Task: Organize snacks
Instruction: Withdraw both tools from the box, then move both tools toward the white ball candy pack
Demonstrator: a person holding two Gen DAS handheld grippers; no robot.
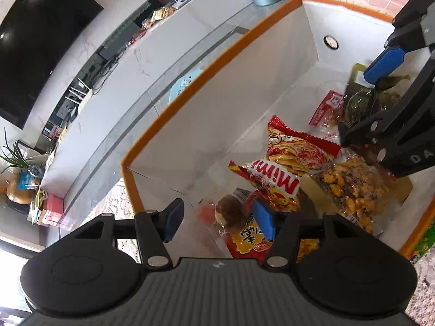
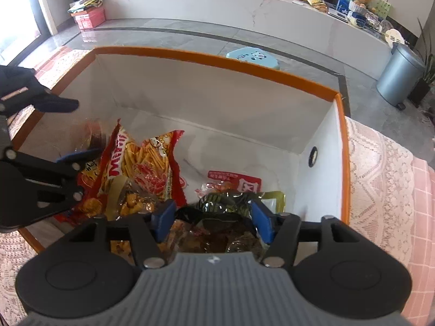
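A white box with an orange rim point(image 2: 217, 59) holds several snack packs. My left gripper point(image 1: 218, 221) is open low in the box's near corner, over a clear packet with a brown snack point(image 1: 225, 212) and a yellow-red packet point(image 1: 250, 239); neither pad presses on them. Beside it lie a red Mimi pack point(image 1: 274, 182), a red pack of strips point(image 1: 296, 149) and a clear bag of orange nuggets point(image 1: 350, 187). My right gripper point(image 2: 212, 220) is open around an olive-green packet point(image 2: 228, 203) that lies in the box. A red-and-white packet point(image 2: 236, 180) lies just beyond it.
The box stands on a pink lace tablecloth point(image 2: 380, 190). Beyond it are a light blue stool point(image 2: 252, 57), a grey bin point(image 2: 399, 73) and a long white counter point(image 2: 217, 5) with clutter. The far half of the box floor point(image 2: 217, 146) is bare.
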